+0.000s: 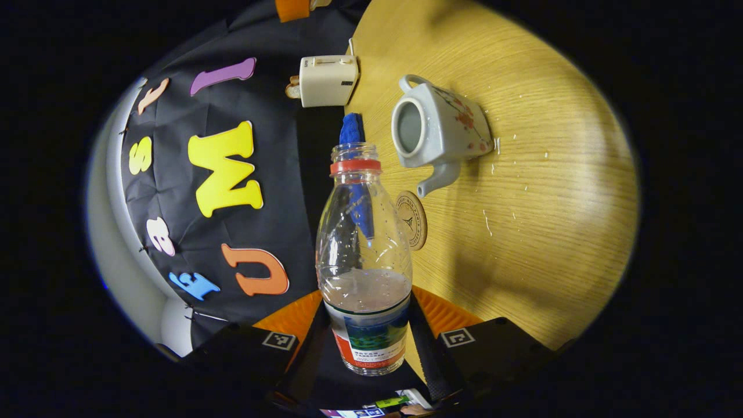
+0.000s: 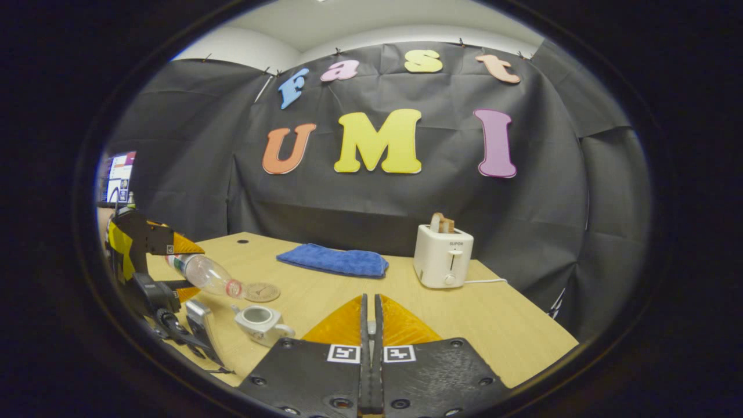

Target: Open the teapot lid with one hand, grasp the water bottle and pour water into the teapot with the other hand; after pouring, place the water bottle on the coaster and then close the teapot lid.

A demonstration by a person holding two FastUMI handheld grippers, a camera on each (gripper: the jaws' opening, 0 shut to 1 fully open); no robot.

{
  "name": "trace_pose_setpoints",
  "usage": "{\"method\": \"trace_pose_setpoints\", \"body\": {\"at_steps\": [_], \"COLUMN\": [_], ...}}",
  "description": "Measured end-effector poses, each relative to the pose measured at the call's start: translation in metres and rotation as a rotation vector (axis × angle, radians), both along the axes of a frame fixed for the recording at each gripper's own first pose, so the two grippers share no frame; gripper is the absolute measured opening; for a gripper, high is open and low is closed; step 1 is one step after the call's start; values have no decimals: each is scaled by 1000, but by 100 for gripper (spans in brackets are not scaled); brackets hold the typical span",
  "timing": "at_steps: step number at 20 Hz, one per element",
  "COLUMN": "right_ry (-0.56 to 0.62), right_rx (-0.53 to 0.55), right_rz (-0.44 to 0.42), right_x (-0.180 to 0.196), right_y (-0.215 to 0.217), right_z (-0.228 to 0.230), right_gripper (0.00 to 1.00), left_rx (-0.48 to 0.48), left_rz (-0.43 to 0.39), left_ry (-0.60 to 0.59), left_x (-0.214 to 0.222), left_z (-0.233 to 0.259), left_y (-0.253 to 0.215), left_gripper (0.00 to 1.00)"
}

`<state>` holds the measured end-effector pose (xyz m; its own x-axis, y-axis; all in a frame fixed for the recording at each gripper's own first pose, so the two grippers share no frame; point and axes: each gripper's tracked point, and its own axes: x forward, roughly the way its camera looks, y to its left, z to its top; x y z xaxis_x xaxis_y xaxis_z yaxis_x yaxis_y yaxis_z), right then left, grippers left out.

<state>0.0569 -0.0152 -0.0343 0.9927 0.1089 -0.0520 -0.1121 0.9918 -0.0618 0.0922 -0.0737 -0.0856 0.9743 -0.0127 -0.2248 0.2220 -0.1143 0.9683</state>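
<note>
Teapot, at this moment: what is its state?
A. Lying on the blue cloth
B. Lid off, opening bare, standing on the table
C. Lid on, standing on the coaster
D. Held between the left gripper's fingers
B: the teapot shows an open, uncovered mouth and stands on the table beside the coaster, while the left gripper holds the bottle.

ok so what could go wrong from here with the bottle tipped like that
1. The uncapped clear plastic water bottle, held by the left gripper, is tilted with its mouth near the round cork coaster, short of the white lidless teapot, so water may spill on the wooden table.
2. Droplets already dot the table by the teapot; the base could slide if nudged.
</note>
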Motion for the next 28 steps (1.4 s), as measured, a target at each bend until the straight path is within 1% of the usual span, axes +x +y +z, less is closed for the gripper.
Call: {"method": "trace_pose_setpoints", "body": {"at_steps": [1,2,3,4,5,11,14,18,24,28], "right_ry": [2,3,3,3,2,-12,-28,-32,-15,-6], "right_rx": [1,1,4,9,15,7,28,58,50,52], "right_rz": [-3,-8,-13,-15,-15,-38,-46,-53,-24,-10], "right_x": [0,0,1,2,1,2,-1,-3,-5,-8], "right_y": [-3,-5,-7,-9,-11,-24,-33,-42,-32,-27], "right_z": [-1,0,1,3,2,8,18,21,19,18], "right_gripper": [0,0,0,0,0,0,0,0,0,0], "left_rx": [23,36,49,69,94,245,324,381,455,498], "left_rz": [2,-2,4,14,16,8,3,21,19,15], "left_ry": [-1,-7,-4,2,1,-22,-27,-18,-27,-8], "left_x": [1,0,1,0,1,0,-1,-1,-4,-2], "left_z": [1,4,5,5,6,18,20,22,29,28], "left_y": [0,-1,0,0,0,-11,-16,-14,-24,-34], "left_gripper": [80,75,79,75,75,75,75,75,75,75]}}
